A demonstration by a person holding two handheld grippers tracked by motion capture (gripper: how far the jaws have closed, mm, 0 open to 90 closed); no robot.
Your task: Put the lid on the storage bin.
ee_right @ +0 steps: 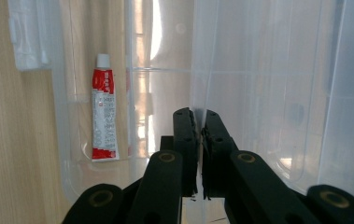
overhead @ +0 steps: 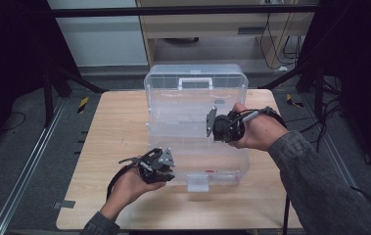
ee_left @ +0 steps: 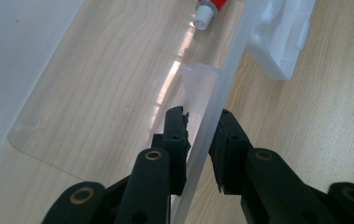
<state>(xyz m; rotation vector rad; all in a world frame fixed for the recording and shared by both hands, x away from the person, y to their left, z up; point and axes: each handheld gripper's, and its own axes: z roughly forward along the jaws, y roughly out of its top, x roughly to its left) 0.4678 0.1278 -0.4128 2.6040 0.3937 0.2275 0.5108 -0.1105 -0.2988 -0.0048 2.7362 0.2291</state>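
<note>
The left gripper (overhead: 159, 165) is clamped on the front wall of the clear box (overhead: 232, 166) on the table (overhead: 109, 132). The right gripper (overhead: 211, 122) — jaws together — apparently pinches the raised lid (ee_right: 268, 93). Risk: thin plastic slipping free, dropping the lid over the tube (ee_right: 104, 119).

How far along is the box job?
Done: clear box stands open, red-and-white tube lies inside. In hand: left tool straddles the box's front wall; right tool is shut on a clear edge. Left, probably: lowering the lid, snapping the latch.
</note>
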